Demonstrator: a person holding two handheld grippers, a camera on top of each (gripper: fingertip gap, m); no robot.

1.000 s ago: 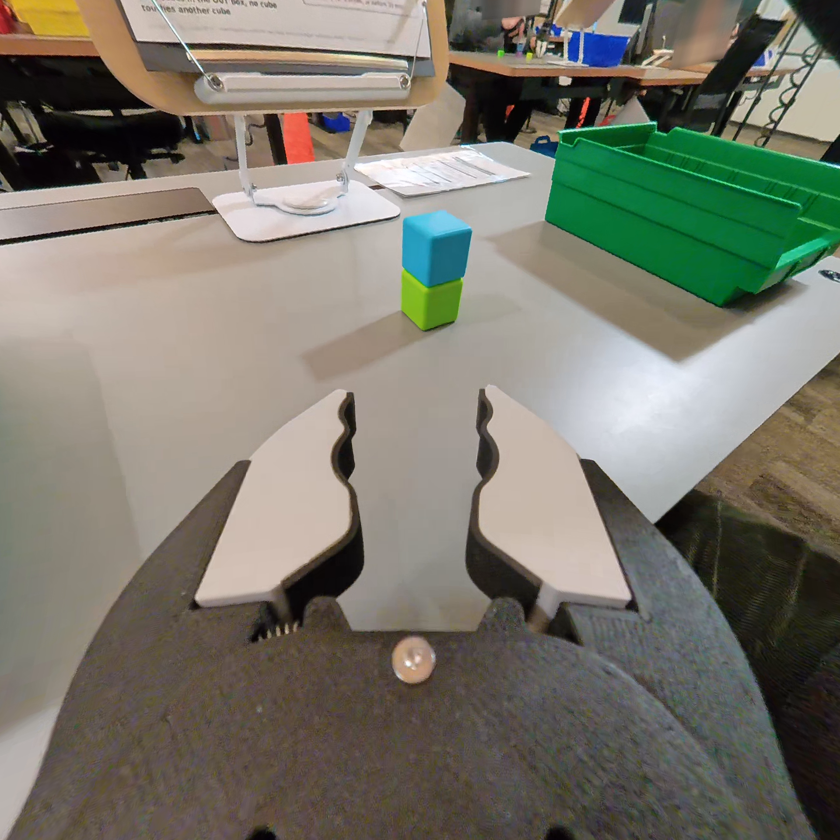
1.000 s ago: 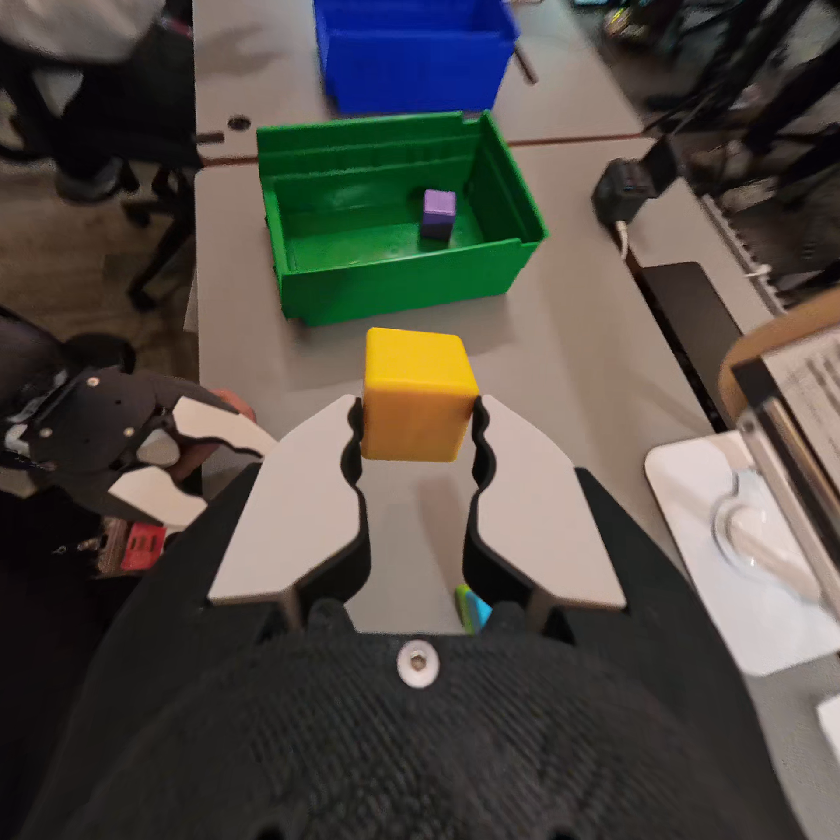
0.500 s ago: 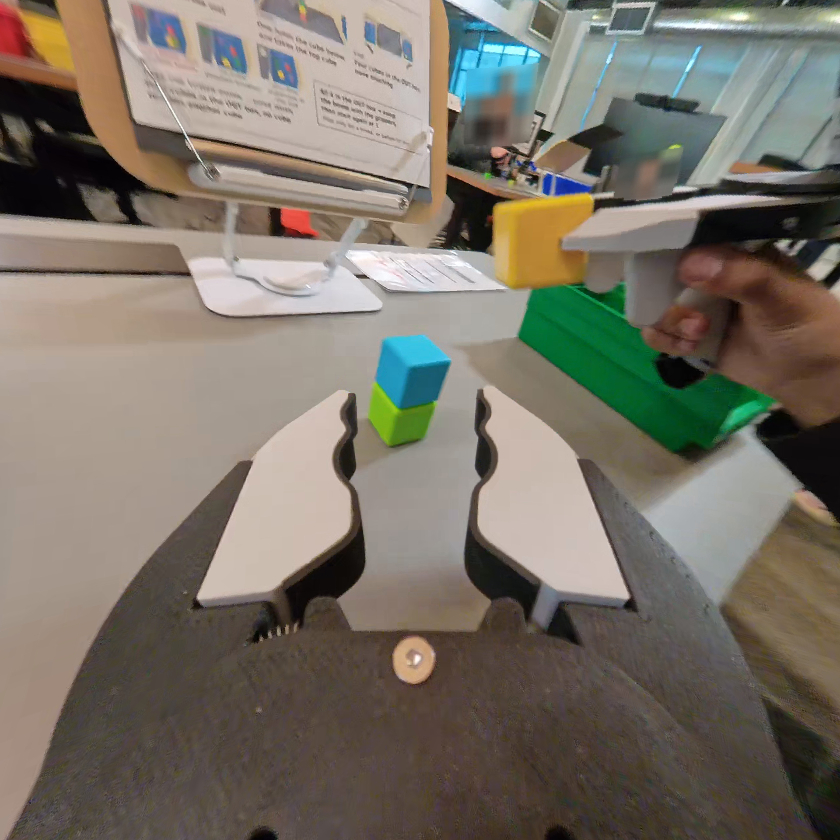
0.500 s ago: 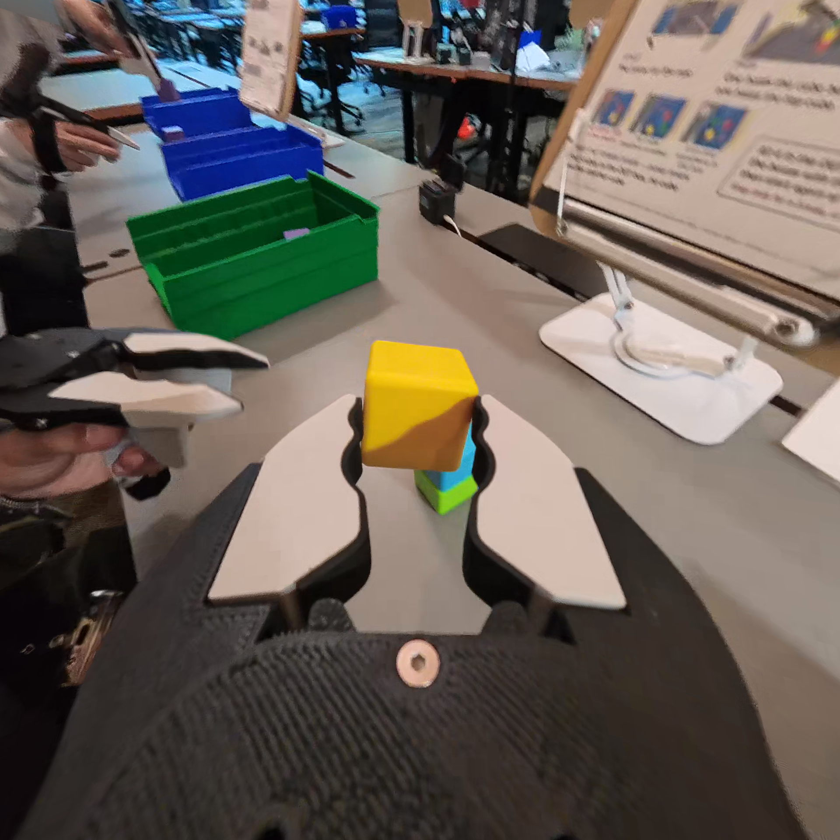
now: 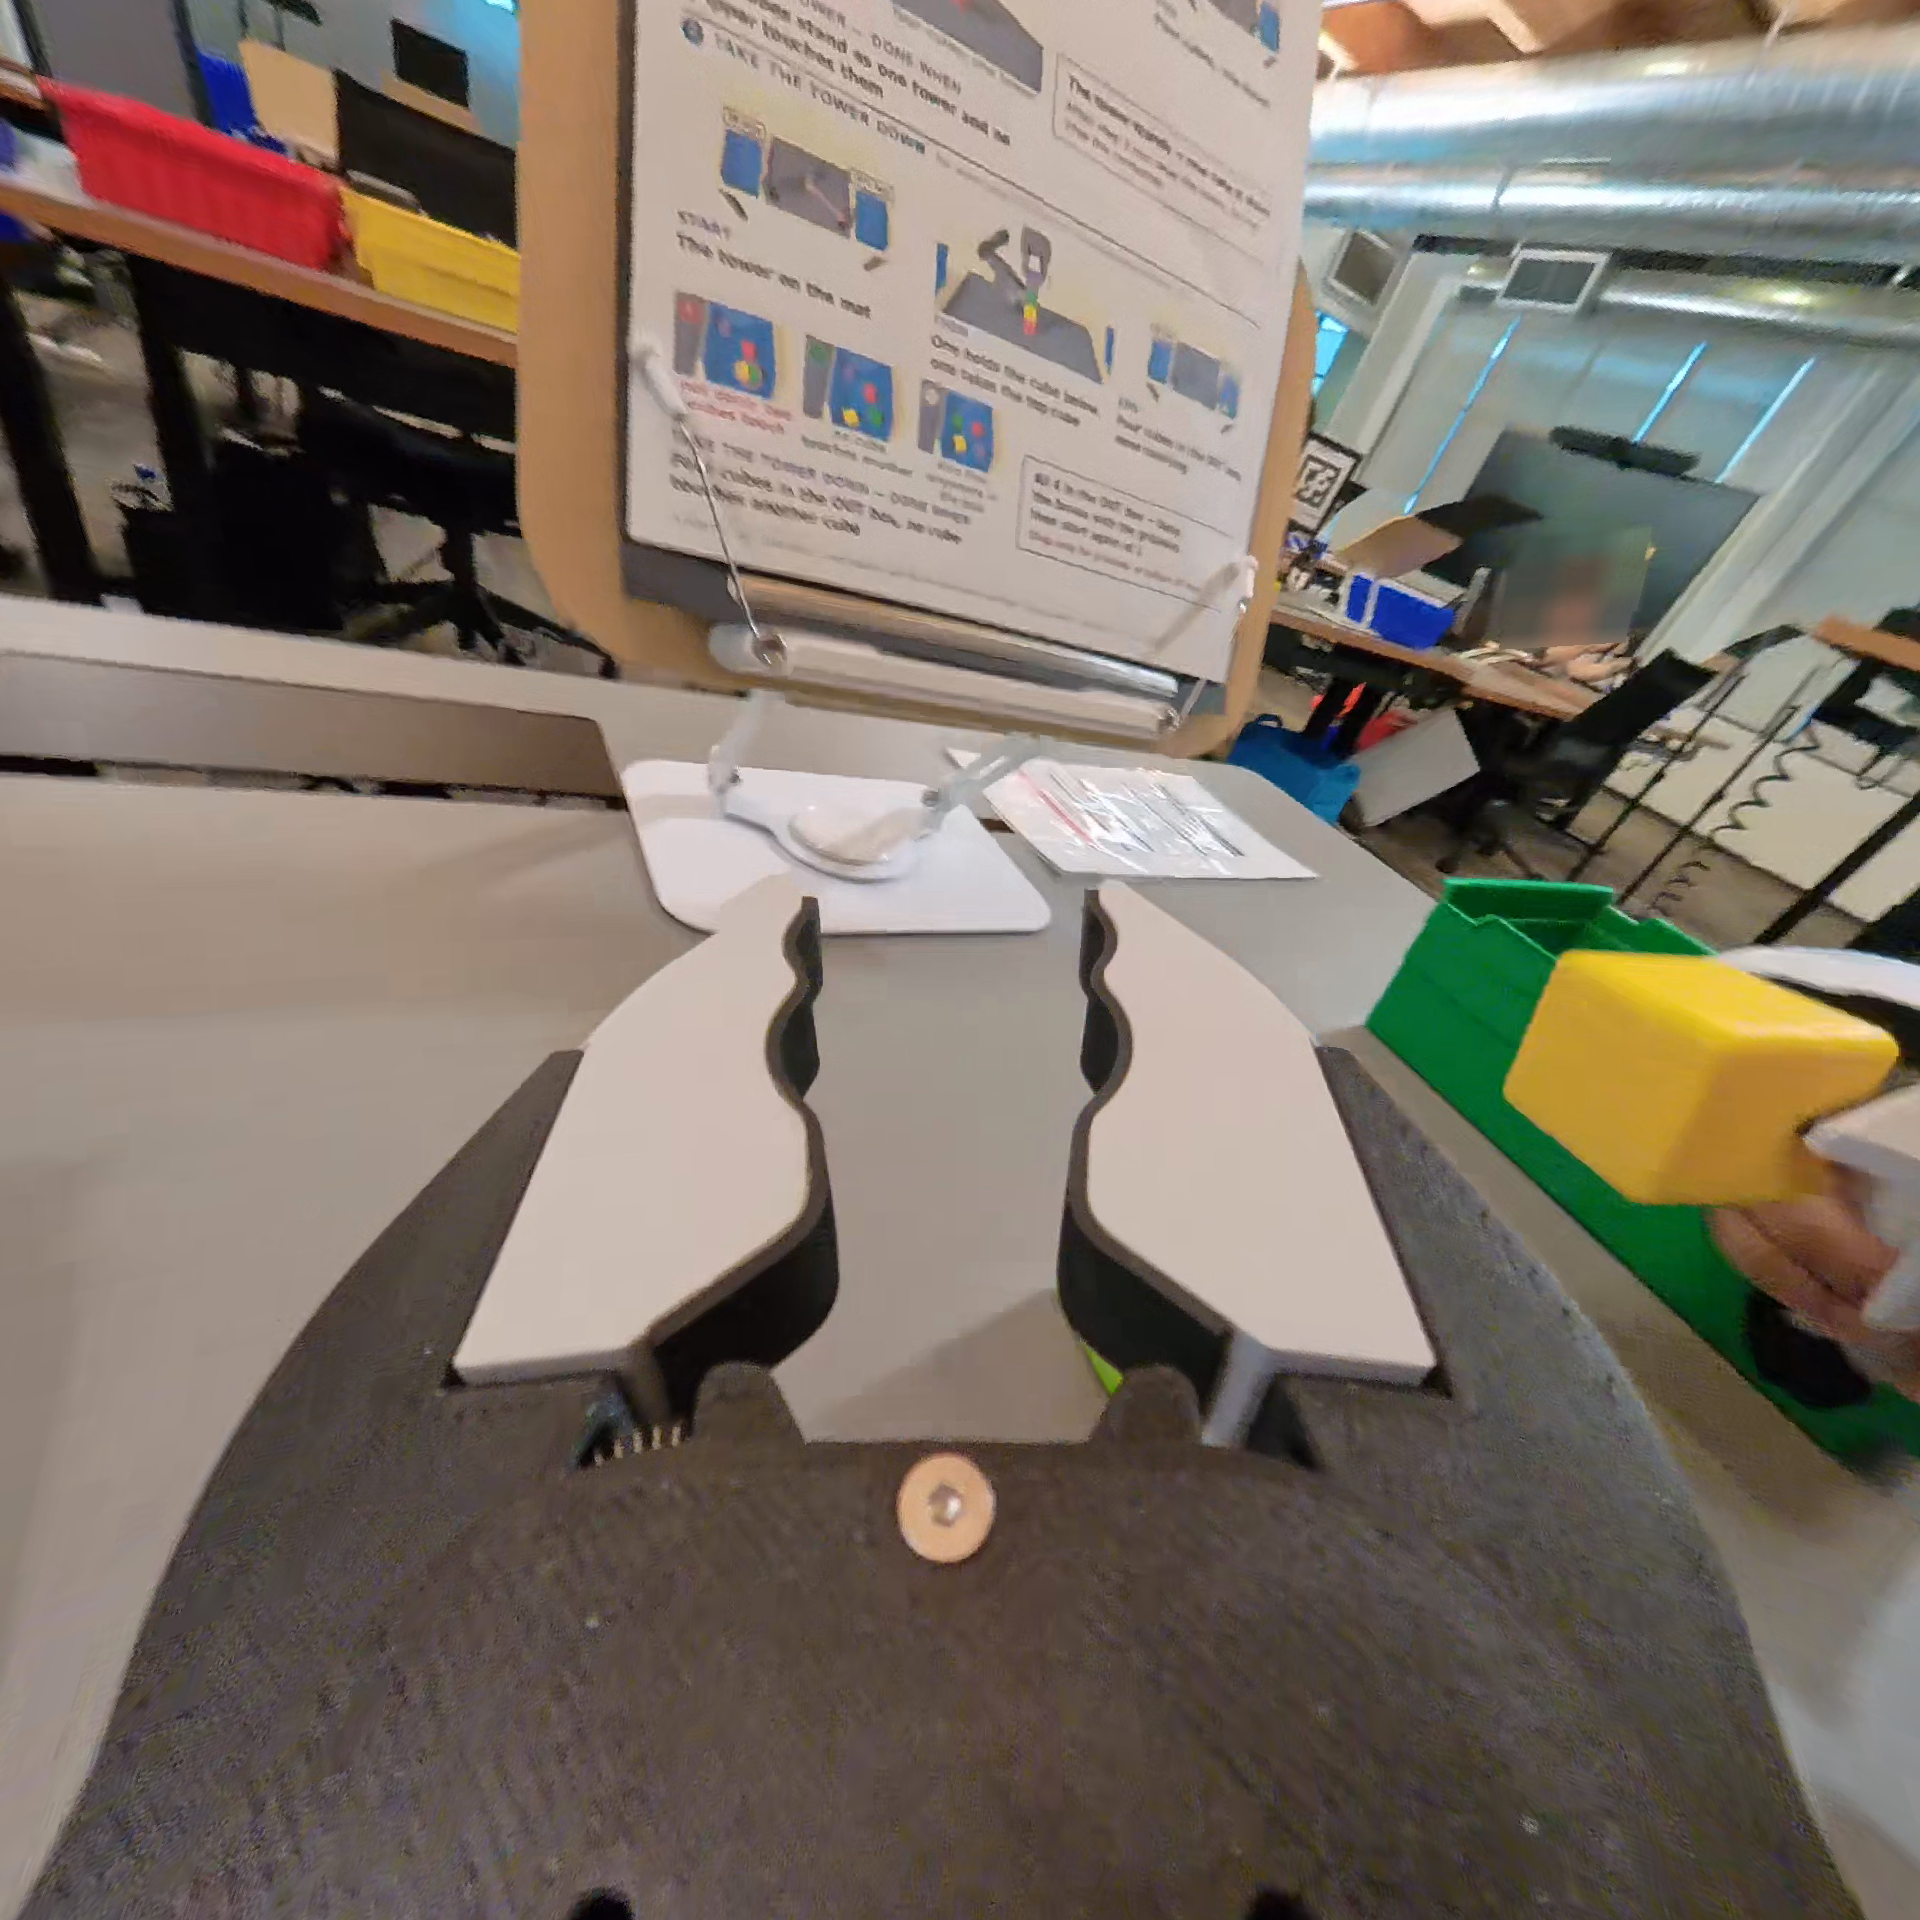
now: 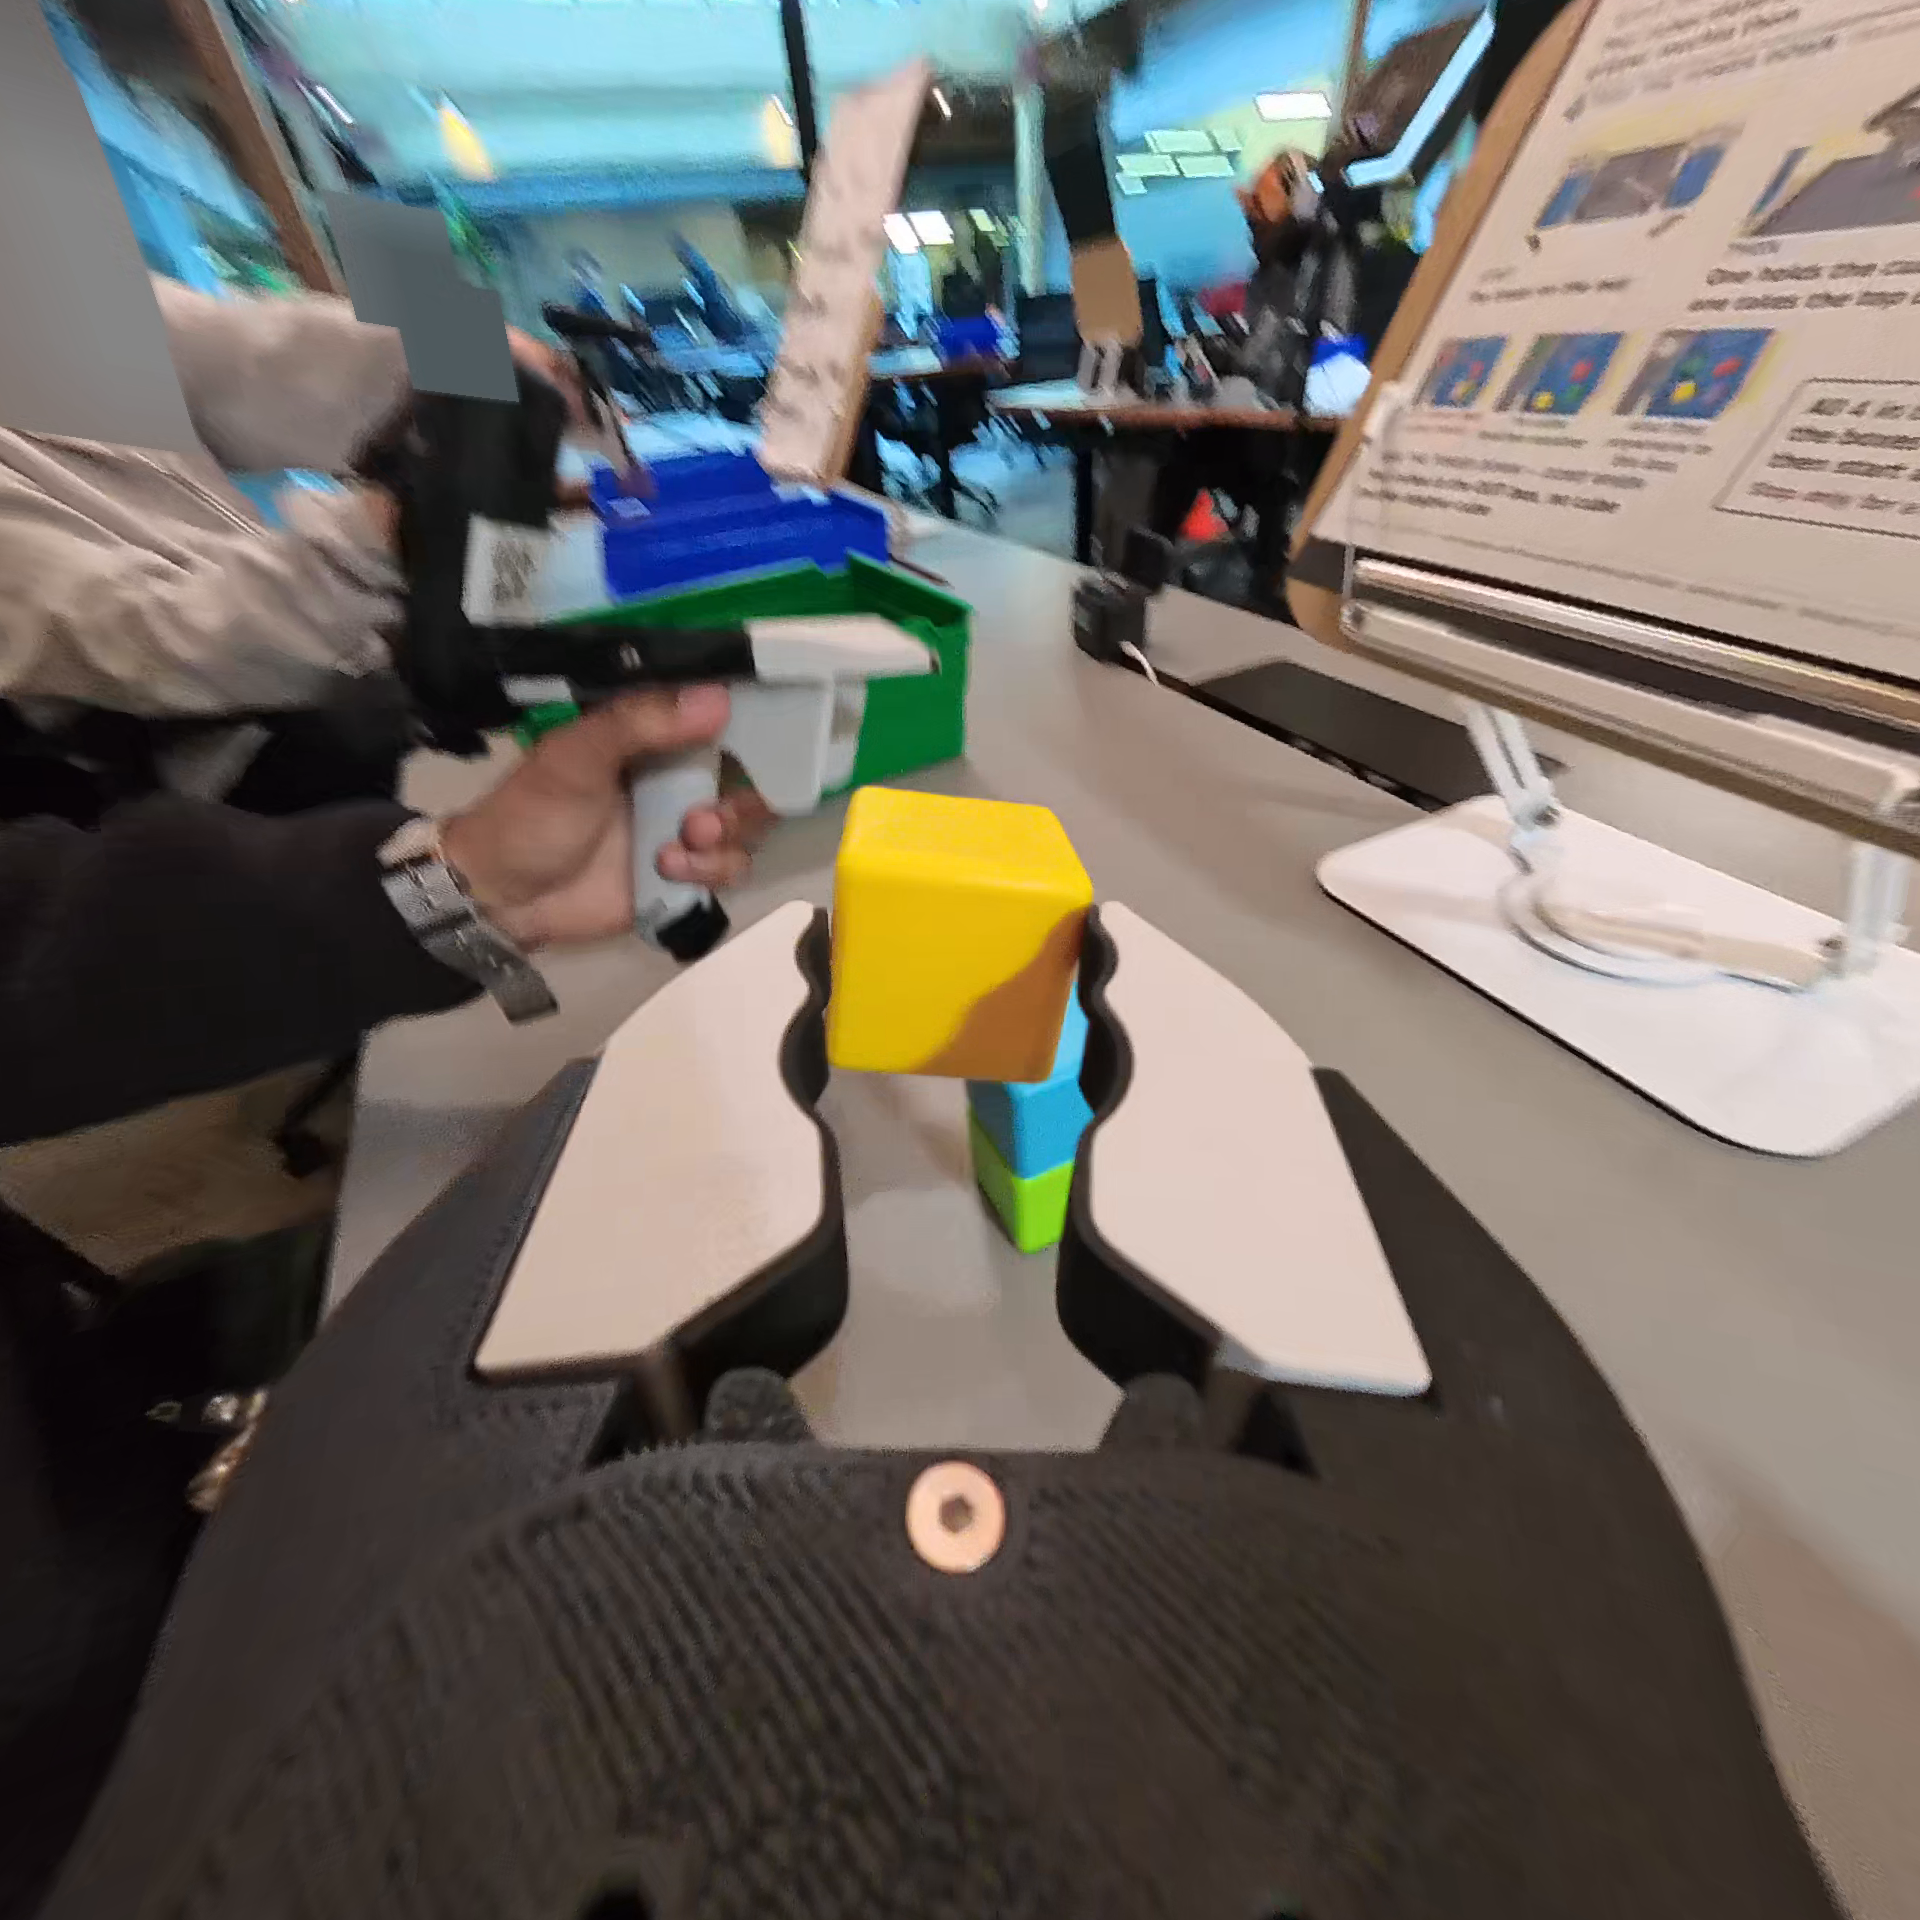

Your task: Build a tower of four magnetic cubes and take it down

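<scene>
In the right wrist view my right gripper [image 6: 951, 925] is shut on a yellow cube [image 6: 935, 925] and holds it in the air. Beyond it, a blue cube [image 6: 1029, 1122] sits on a green cube [image 6: 1029, 1205] on the grey table [image 6: 1558, 1299]. The yellow cube hides the blue cube's top; I cannot tell whether they touch. My left gripper [image 5: 945, 935] is open and empty above the table. In its view the yellow cube [image 5: 1683, 1081] is at the right edge, and a sliver of the green cube [image 5: 1103, 1366] shows under one finger. The left gripper also shows in the right wrist view [image 6: 914, 655].
A green bin [image 5: 1507, 997] stands on the table's right side, also seen in the right wrist view [image 6: 904, 717] with a blue bin [image 6: 727, 530] behind it. A document stand [image 5: 935, 312] on a white base [image 5: 831, 862] stands at the back, with a paper sheet [image 5: 1143, 831] beside it.
My left gripper has tilted up and moved forward, so the stack has dropped almost out of its view. My right gripper has brought the yellow cube closer to the stack.
</scene>
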